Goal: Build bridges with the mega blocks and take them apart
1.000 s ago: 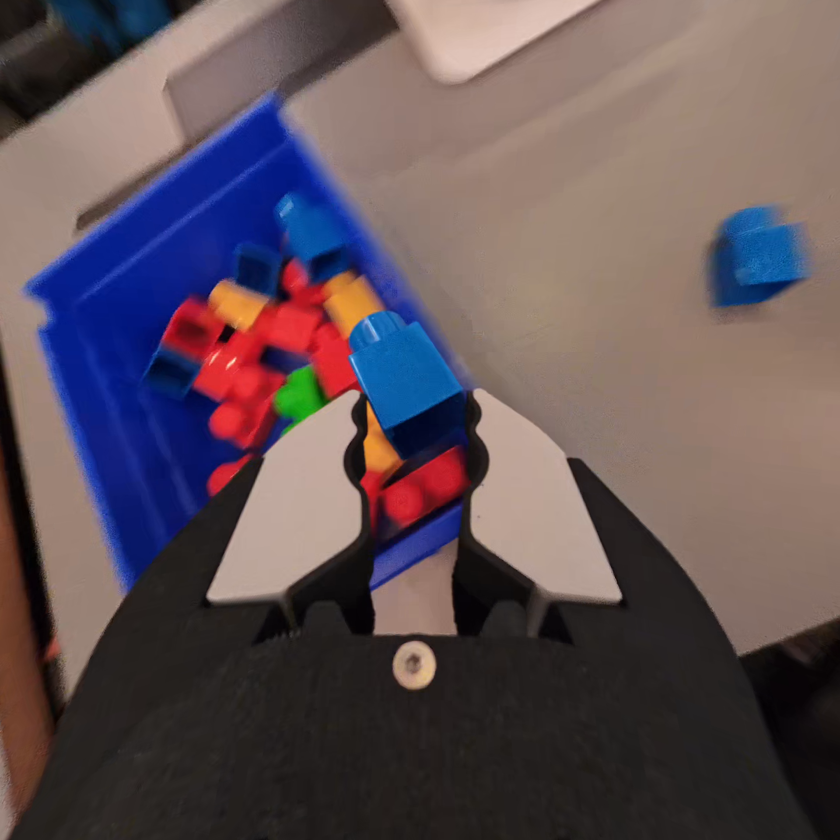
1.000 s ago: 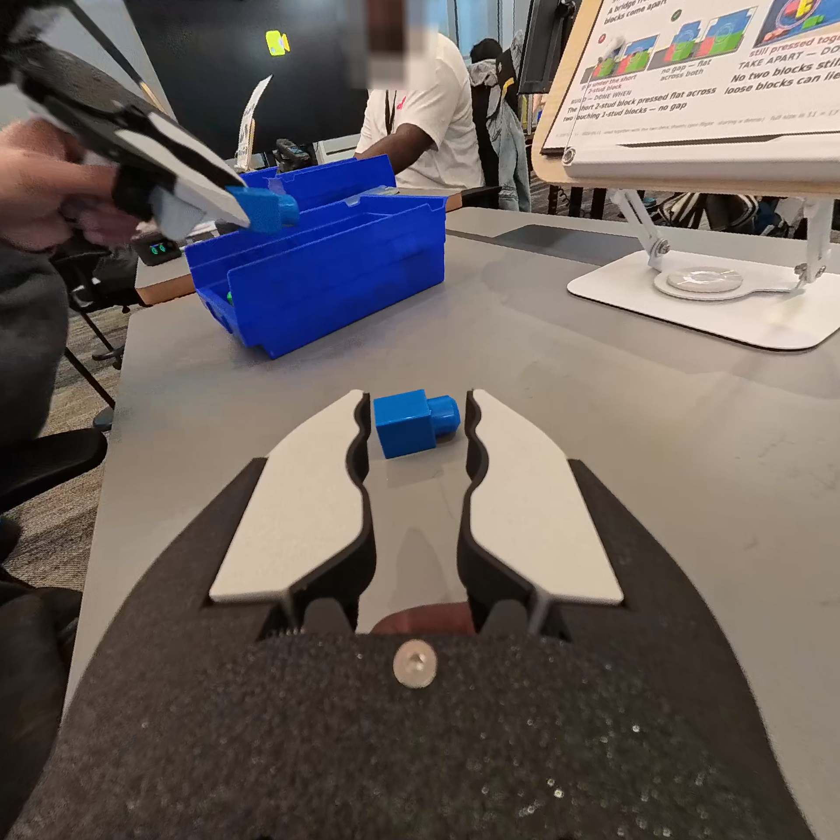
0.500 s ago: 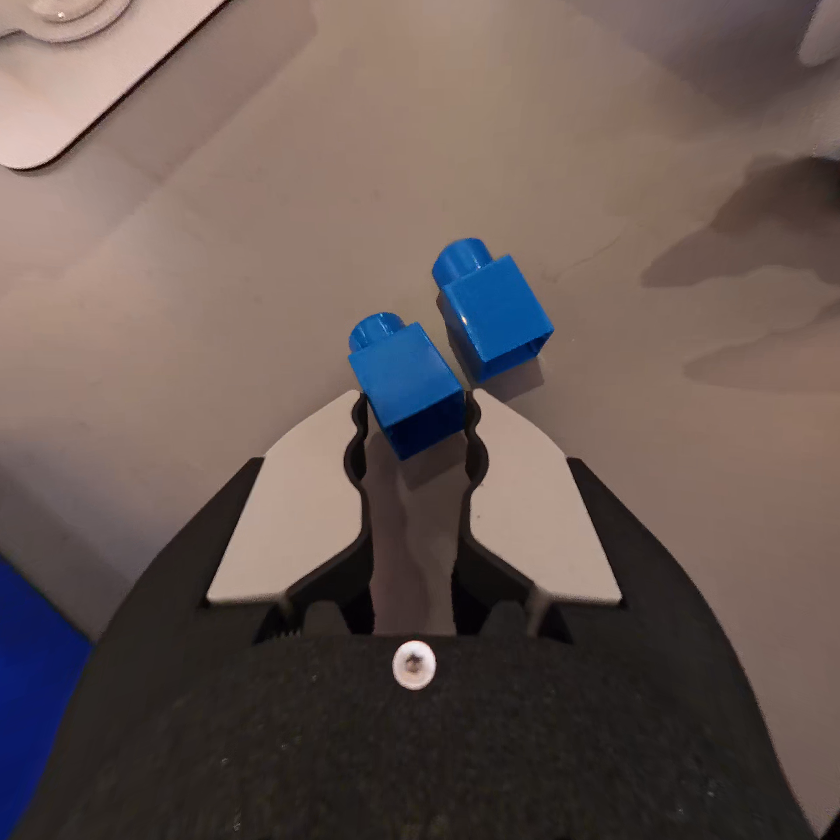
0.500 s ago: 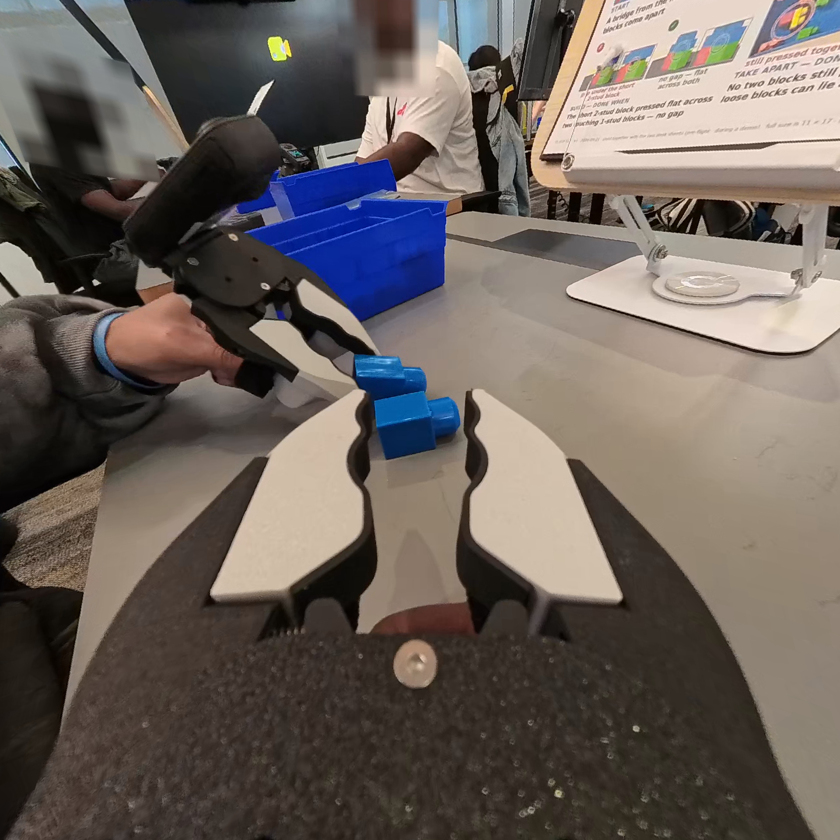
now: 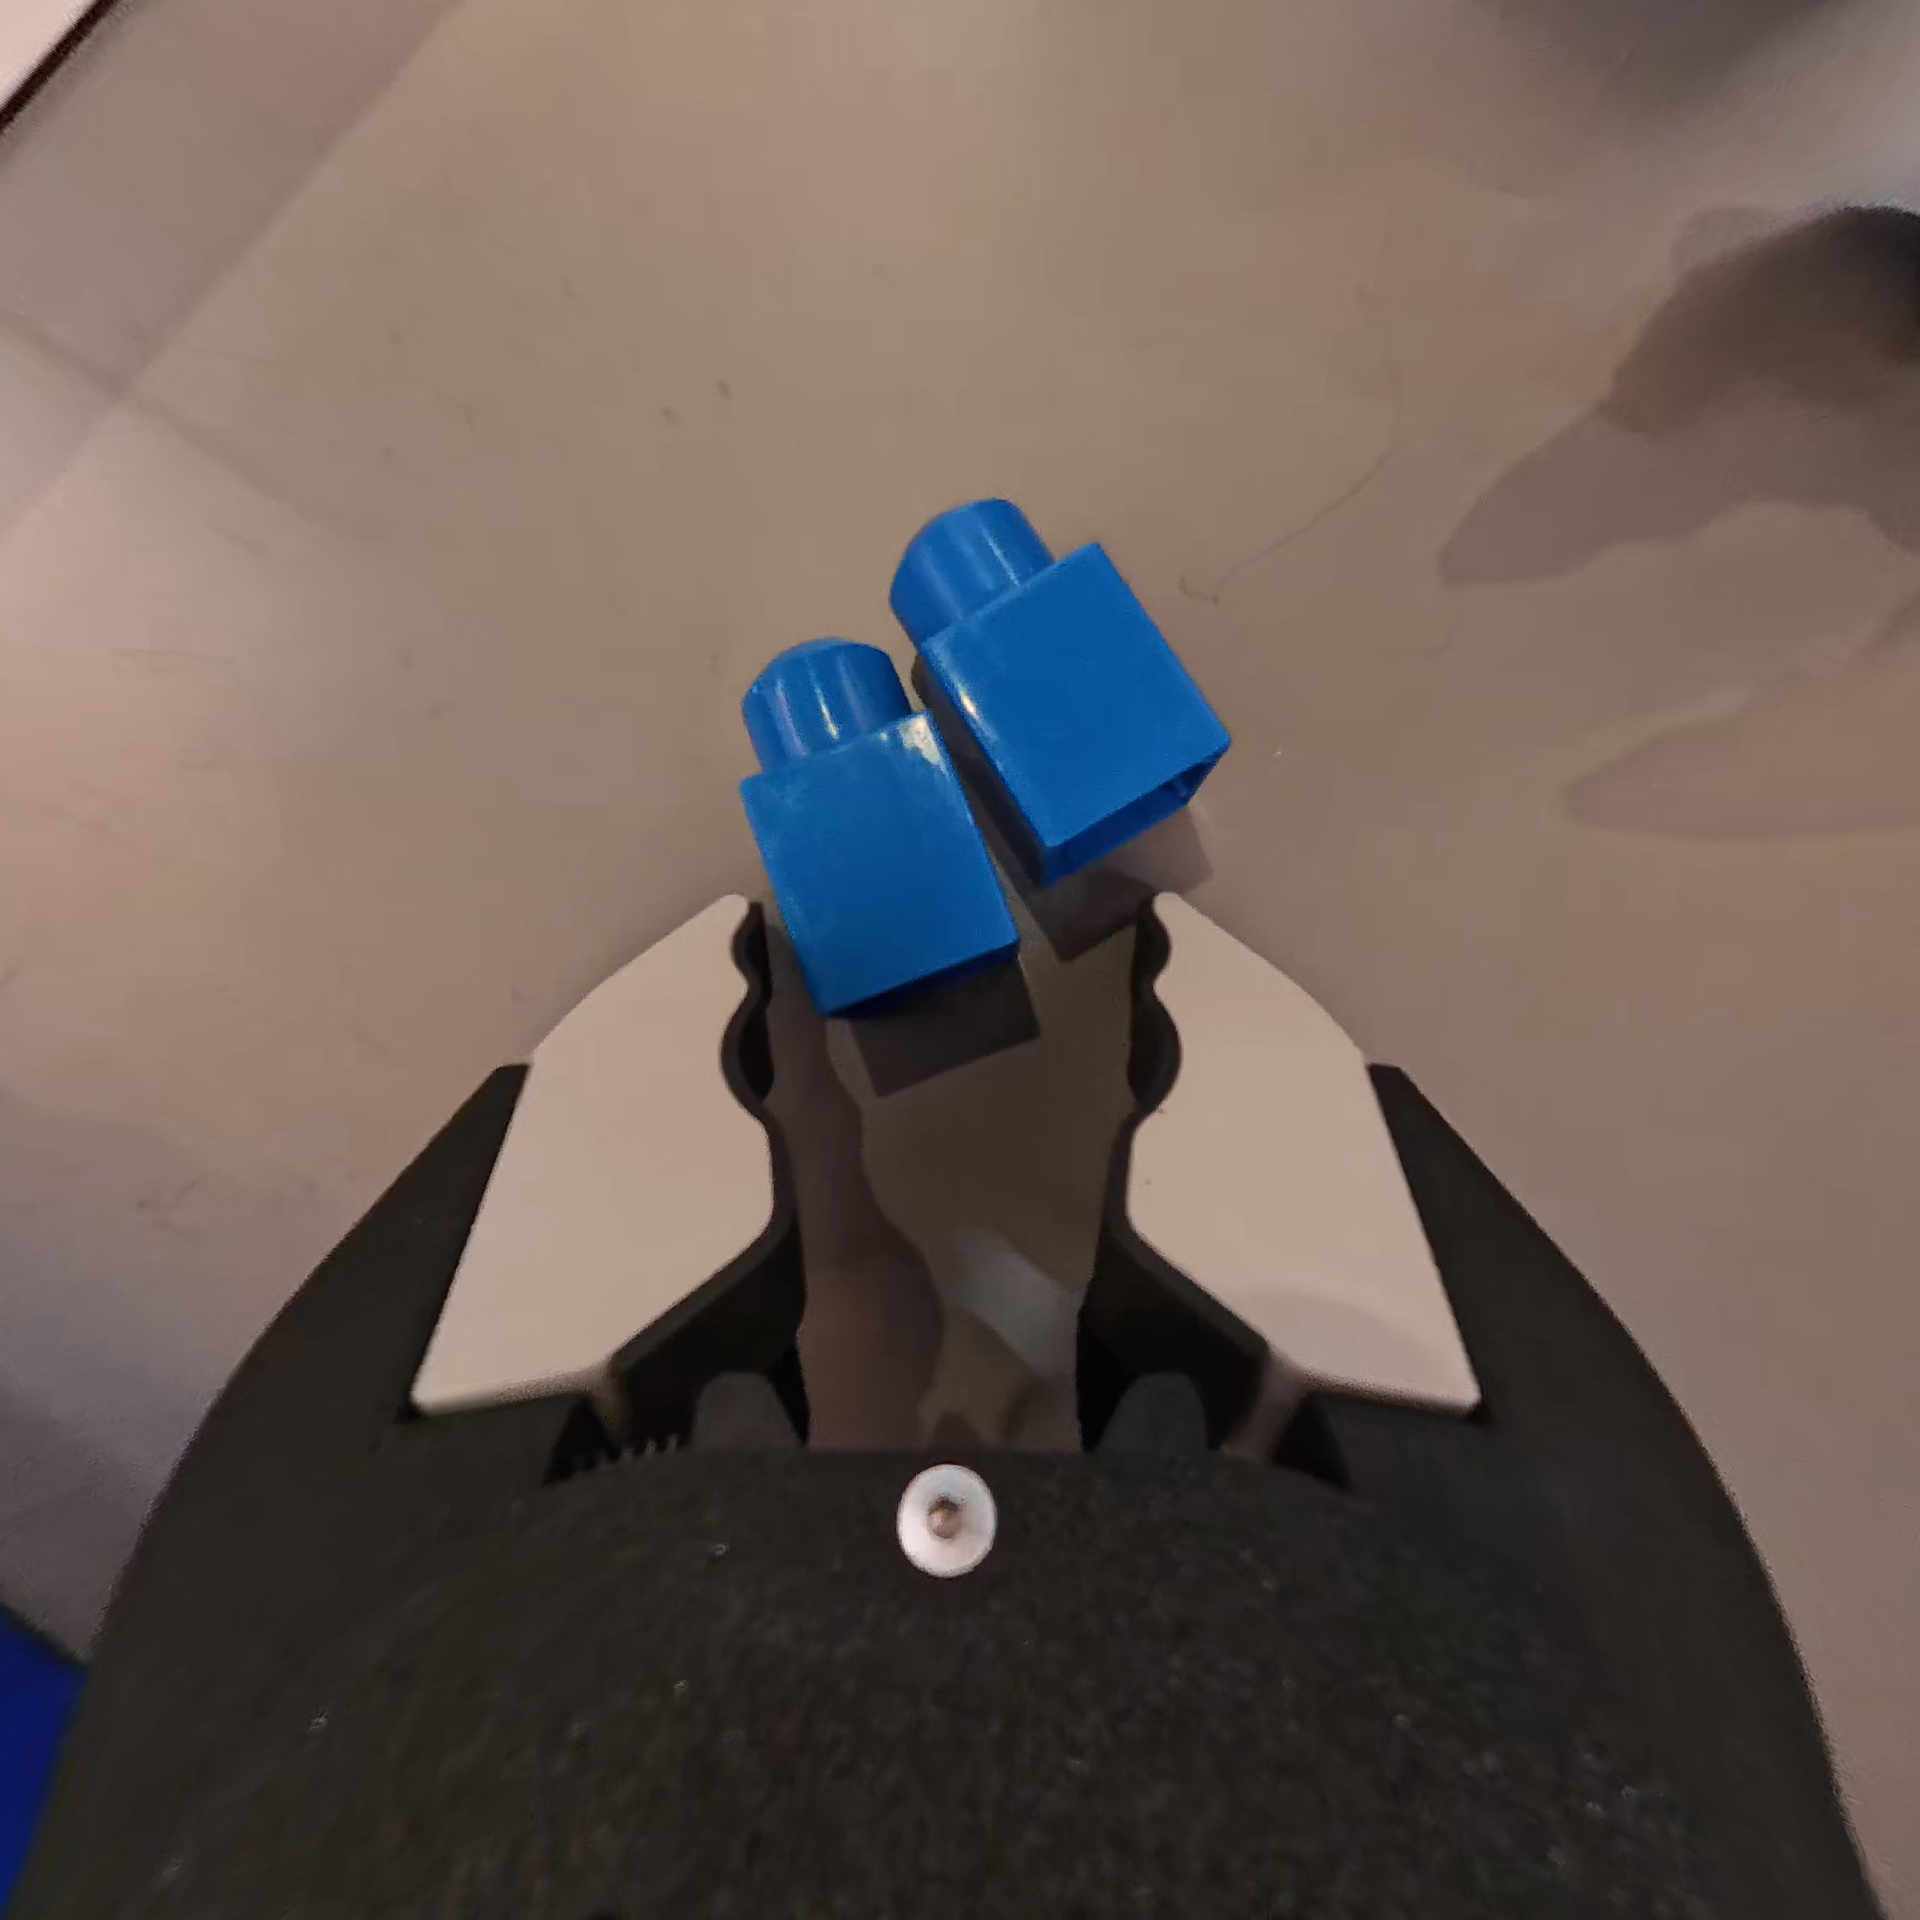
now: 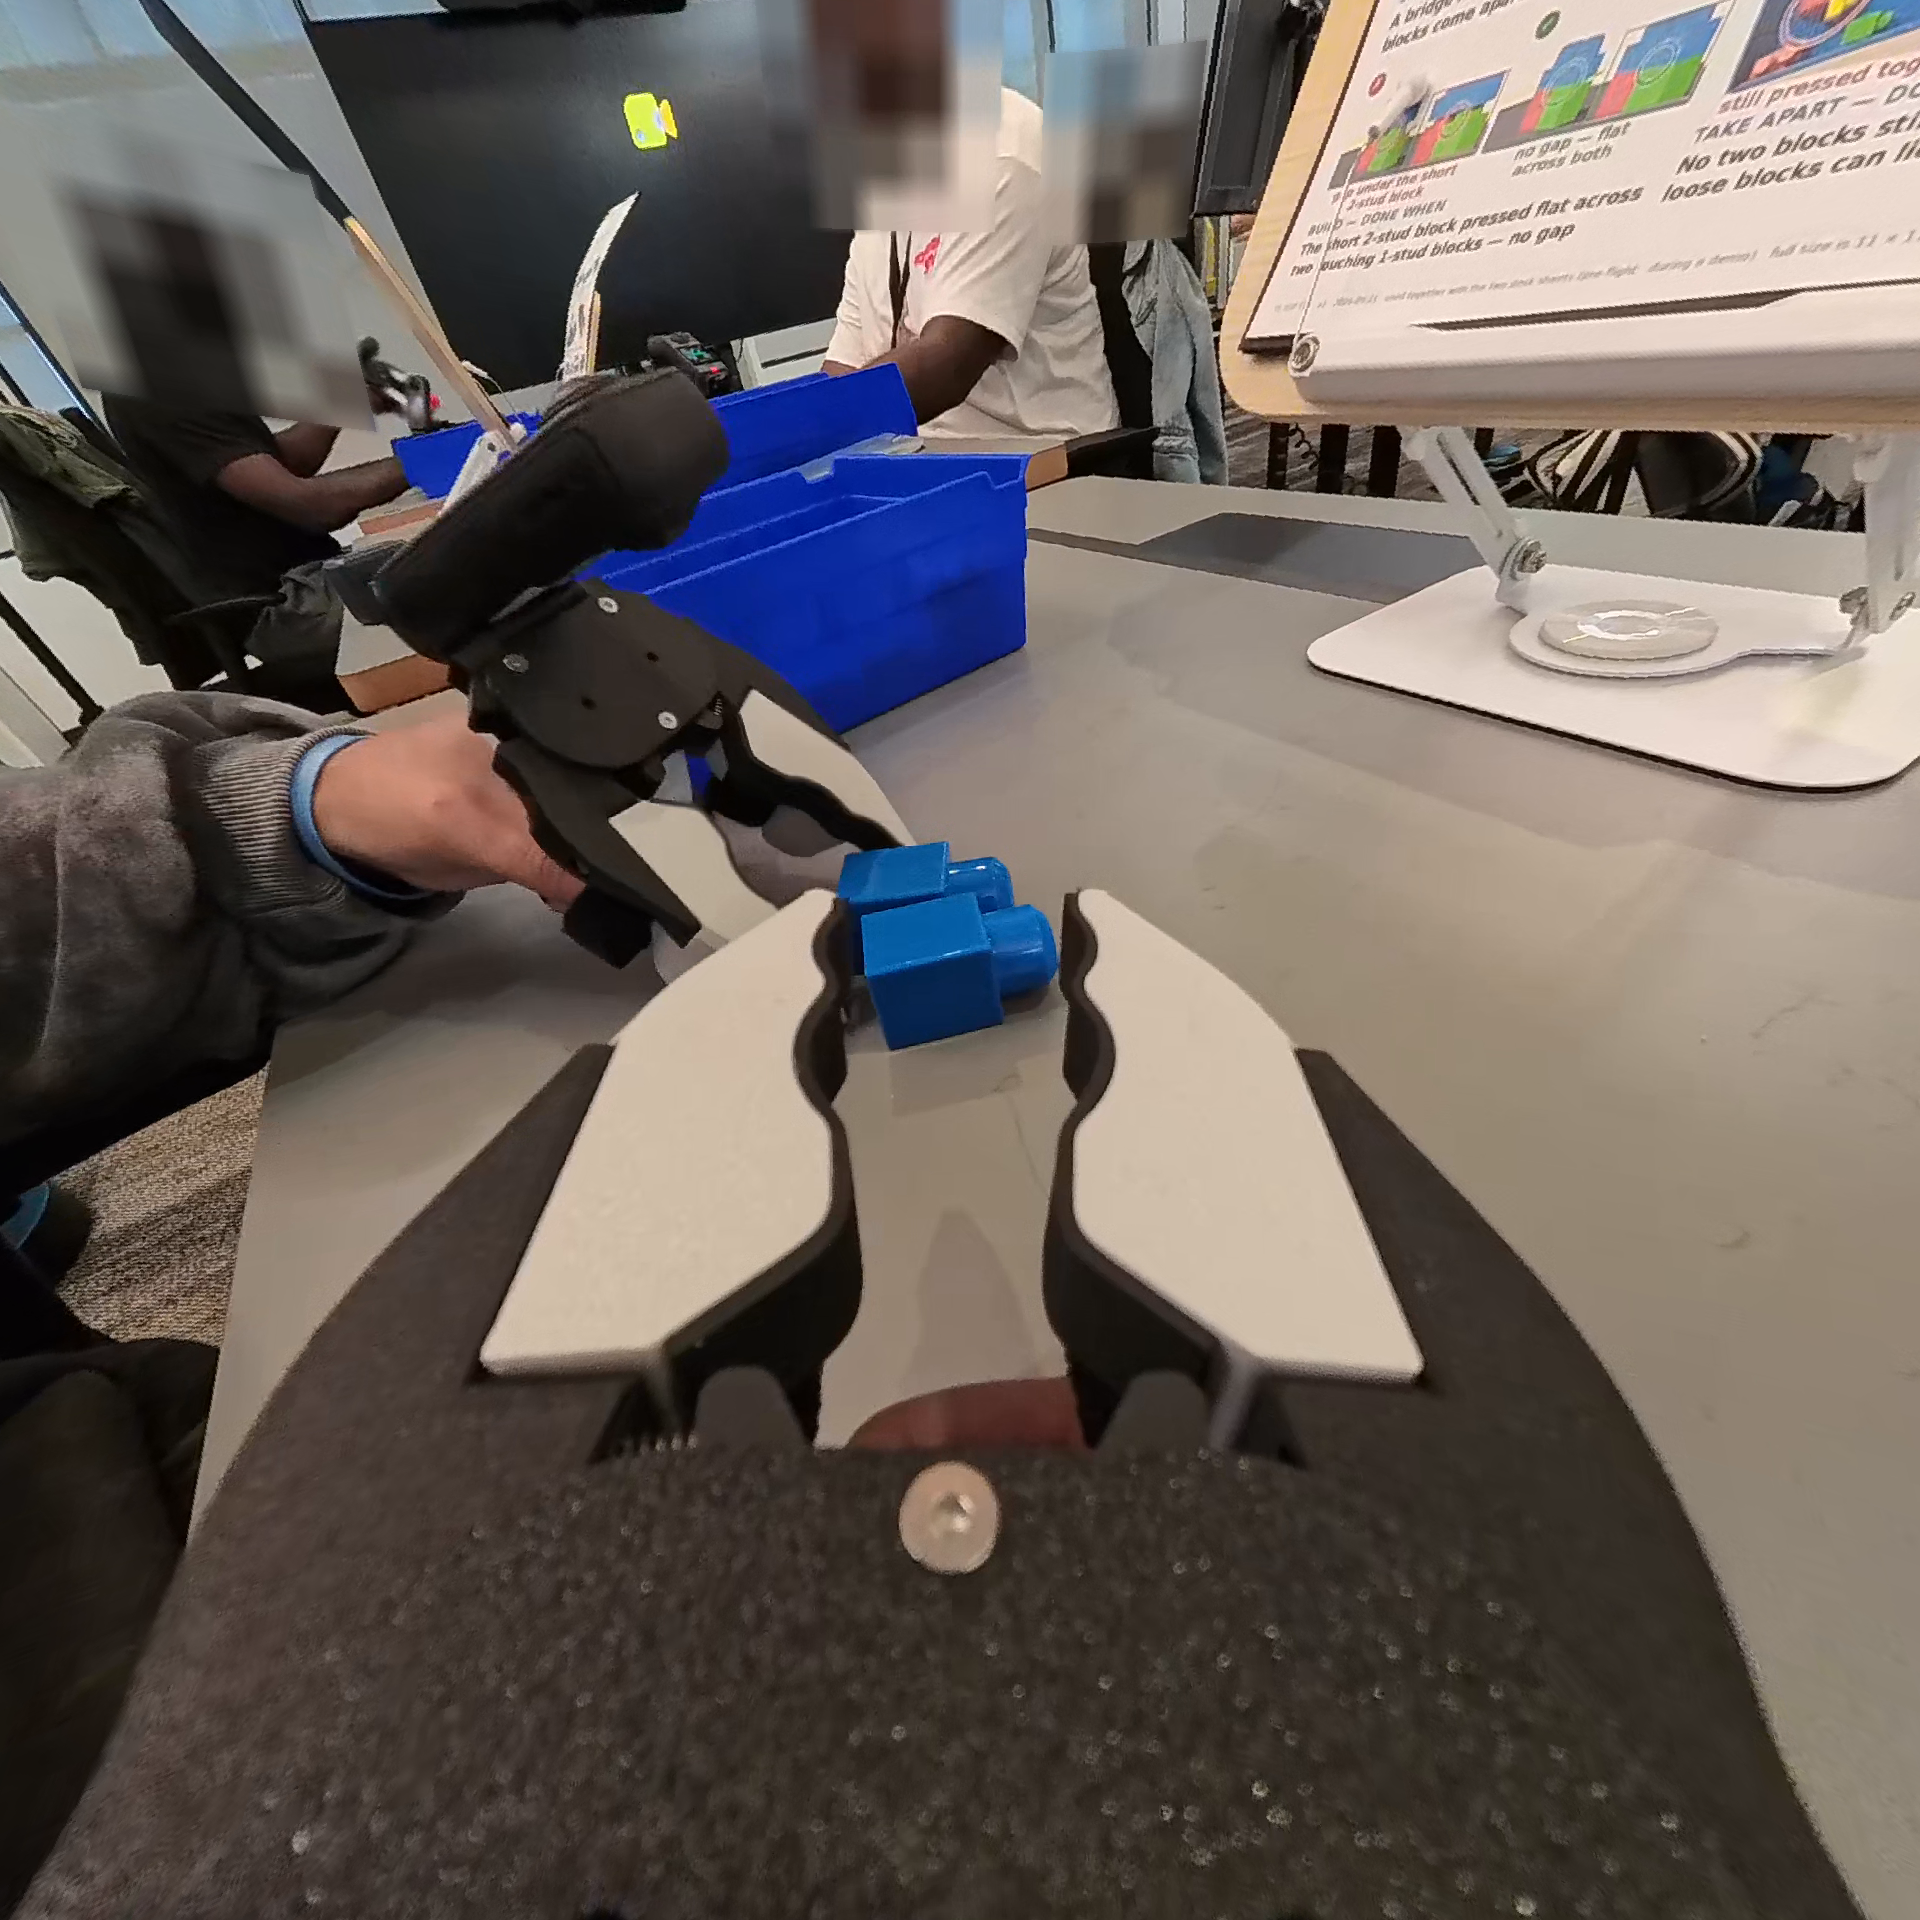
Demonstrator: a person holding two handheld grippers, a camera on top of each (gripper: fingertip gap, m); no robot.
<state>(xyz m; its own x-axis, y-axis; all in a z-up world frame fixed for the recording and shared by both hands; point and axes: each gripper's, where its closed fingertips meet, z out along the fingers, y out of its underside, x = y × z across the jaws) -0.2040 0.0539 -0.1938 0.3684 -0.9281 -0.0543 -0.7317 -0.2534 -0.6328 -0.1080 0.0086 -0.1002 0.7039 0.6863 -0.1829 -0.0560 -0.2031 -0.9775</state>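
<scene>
Item: 2 blue 1-stud blocks lying on their sides on grey table (image 6: 1455,935), studs pointing same way, side by side & just about touching — nearer-left block (image 5: 878,862) sits off the tips of left gripper (image 5: 940,914), jaws spread wider than the block & holding nothing; second block (image 5: 1070,717) lies ahead of right gripper (image 6: 951,914), also parted & empty. Progress (est.): early; both pier blocks out of blue bin (image 6: 831,582) but not stood stud-up, no span block fetched, teardown still to come. Obscured: bin contents unseen, instruction board (image 6: 1610,156) cut off at frame edge, can't confirm whether the blocks actually touch.
</scene>
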